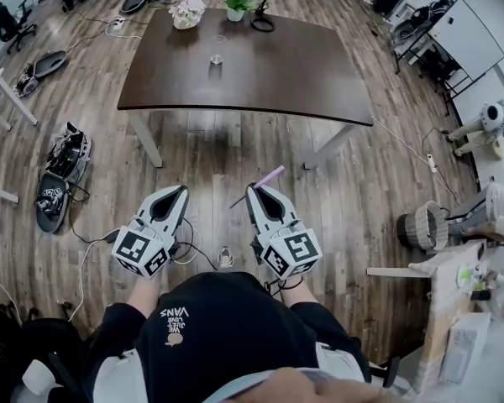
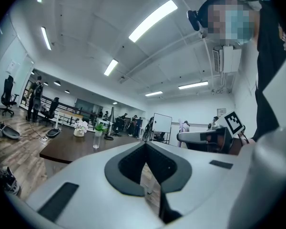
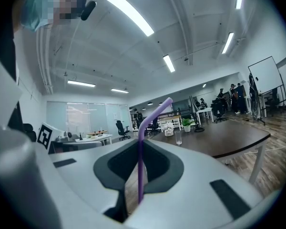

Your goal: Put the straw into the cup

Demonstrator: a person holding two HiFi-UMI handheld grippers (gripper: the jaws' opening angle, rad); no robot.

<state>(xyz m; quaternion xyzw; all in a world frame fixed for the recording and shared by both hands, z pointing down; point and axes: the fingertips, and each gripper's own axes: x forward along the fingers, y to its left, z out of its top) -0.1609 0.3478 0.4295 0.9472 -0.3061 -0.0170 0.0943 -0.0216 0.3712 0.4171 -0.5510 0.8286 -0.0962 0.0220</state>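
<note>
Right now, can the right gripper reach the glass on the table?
Probably not yet: the right gripper, holding the straw, is well short of the table and glass. Only floor lies between.

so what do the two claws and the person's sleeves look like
Both the left claw and right claw are pale grey tapering shells with dark inner lining. Each carries a white cube with black square markers. A thin black cable trails from the left one. The person wears a black top with short sleeves.
</note>
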